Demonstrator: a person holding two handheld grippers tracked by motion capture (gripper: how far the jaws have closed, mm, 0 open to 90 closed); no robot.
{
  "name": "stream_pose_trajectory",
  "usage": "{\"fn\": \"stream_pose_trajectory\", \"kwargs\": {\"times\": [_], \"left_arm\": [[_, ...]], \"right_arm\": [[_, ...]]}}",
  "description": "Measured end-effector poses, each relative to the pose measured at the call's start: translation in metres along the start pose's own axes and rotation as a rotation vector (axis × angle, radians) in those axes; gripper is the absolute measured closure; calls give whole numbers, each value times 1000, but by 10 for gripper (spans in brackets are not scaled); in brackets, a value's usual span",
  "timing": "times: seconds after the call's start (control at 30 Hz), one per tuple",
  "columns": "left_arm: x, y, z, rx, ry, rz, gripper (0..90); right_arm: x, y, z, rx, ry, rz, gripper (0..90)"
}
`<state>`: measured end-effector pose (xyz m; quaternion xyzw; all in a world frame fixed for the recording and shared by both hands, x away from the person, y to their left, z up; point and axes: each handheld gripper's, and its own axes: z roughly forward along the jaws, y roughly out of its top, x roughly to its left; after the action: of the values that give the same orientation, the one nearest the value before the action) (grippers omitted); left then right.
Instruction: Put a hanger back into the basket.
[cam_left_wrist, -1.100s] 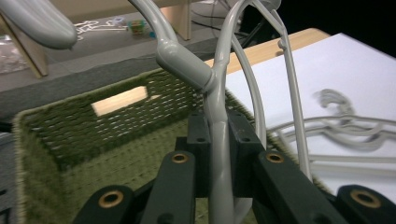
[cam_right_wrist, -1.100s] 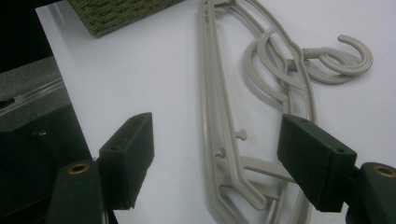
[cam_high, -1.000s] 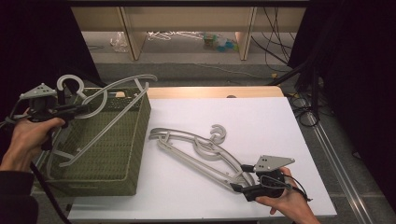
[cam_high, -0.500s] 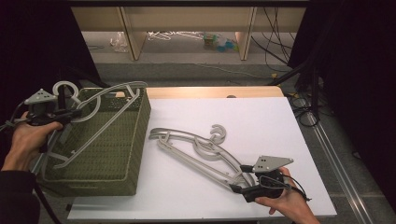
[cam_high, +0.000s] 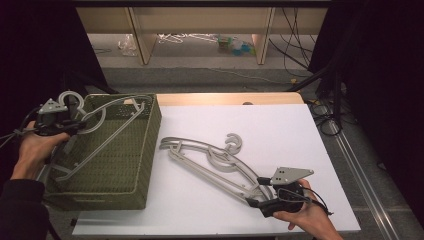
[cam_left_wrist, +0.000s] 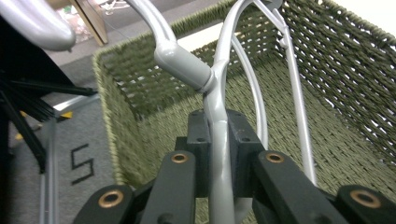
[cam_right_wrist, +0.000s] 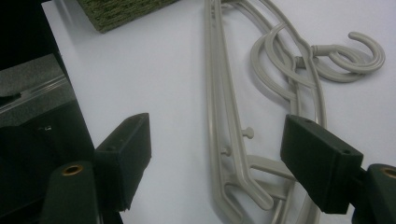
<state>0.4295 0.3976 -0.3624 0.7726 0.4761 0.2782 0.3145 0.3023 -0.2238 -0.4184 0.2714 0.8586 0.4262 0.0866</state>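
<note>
I'm working in what looks like a lab or recording studio: black curtains (cam_high: 35, 55) on both sides, cables (cam_high: 320, 75) trailing over grey carpet (cam_high: 210, 77), a white table (cam_high: 280, 130), bare wooden shelving (cam_high: 200, 20) behind.

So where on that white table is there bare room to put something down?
The white table is bare along its far edge and right side, beyond the hangers. There is also a bare strip at the near edge, between the basket and the right gripper. It is crowded in the middle, where the hangers lie.
</note>
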Motion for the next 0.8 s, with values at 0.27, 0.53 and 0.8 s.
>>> {"fn": "stream_pose_trajectory", "kwargs": {"times": [0.27, 0.53, 0.8], "left_arm": [[-8, -12, 24, 75, -33, -39, 806], [-11, -25, 42, 136, 0, -94, 788], [-8, -25, 27, 69, 51, -153, 713]], "right_arm": [[0, 0, 2, 4, 5, 0, 256], [-1, -1, 1, 1, 0, 0, 256], [-2, -2, 2, 7, 1, 11, 256]]}}
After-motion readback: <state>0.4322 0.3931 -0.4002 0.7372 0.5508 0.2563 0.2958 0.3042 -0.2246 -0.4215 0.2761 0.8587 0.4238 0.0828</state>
